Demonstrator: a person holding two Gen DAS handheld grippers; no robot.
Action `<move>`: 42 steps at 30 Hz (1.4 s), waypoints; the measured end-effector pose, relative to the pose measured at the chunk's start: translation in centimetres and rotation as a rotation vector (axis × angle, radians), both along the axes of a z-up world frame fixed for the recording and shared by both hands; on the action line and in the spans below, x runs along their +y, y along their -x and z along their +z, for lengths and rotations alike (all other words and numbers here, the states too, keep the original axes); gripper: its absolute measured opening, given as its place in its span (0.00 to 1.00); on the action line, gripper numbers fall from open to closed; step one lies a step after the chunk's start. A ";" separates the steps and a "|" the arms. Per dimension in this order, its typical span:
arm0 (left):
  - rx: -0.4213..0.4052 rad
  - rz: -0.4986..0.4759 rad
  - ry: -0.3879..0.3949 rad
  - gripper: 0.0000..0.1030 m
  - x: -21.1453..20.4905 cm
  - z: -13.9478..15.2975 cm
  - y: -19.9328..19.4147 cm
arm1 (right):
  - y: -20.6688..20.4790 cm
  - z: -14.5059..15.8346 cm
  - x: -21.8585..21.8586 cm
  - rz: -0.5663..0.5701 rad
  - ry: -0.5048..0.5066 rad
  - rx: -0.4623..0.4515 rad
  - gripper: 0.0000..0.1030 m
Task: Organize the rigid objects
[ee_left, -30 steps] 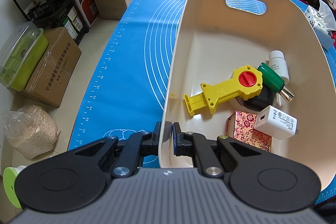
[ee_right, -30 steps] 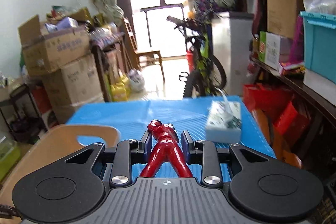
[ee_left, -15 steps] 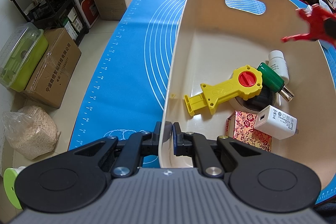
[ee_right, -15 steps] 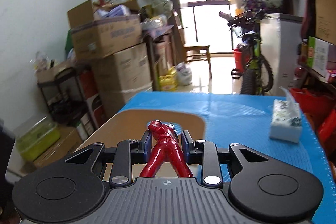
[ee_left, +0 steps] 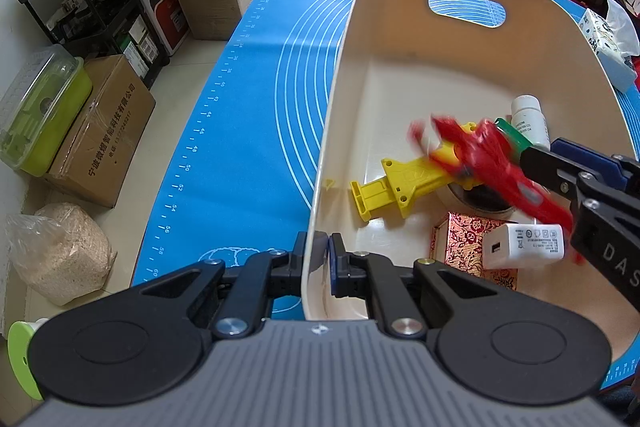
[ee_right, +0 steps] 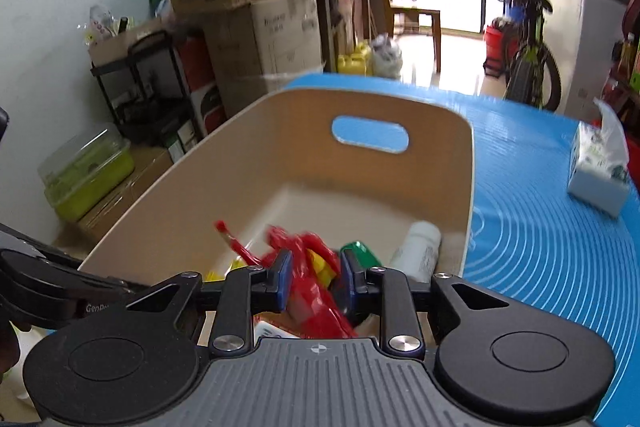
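A cream bin with a handle slot stands on the blue mat. My left gripper is shut on the bin's near wall, one pad inside and one outside. My right gripper is shut on a red toy figure and comes in from the right, holding the blurred figure low over the bin's contents. Below it in the bin lie a yellow tool, a white charger, a red patterned box, a white bottle and a green piece.
A tissue pack lies on the mat to the right of the bin. Left of the table, on the floor, are cardboard boxes, a green lidded container, a bag of grain and a black shelf. A bicycle stands behind.
My right gripper has swung left and down with the red figure, from above the mat to low inside the bin over the yellow tool. The left gripper has kept its hold on the bin wall.
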State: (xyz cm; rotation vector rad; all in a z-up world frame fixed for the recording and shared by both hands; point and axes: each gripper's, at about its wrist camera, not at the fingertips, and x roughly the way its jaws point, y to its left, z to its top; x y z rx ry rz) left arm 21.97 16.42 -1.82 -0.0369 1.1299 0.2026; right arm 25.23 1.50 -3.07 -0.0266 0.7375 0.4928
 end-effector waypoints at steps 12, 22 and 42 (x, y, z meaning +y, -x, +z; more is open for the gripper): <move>-0.023 -0.005 -0.006 0.19 -0.1 0.3 0.3 | 0.4 1.2 -2.0 -0.028 -0.069 0.056 0.78; -0.139 -0.046 -0.030 0.78 -2.1 2.6 1.1 | 1.3 2.5 -3.2 -0.051 -0.092 0.039 0.89; -0.247 -0.065 -0.057 0.78 -6.8 7.3 7.7 | 8.0 8.1 -8.7 -0.135 -0.020 -0.074 0.92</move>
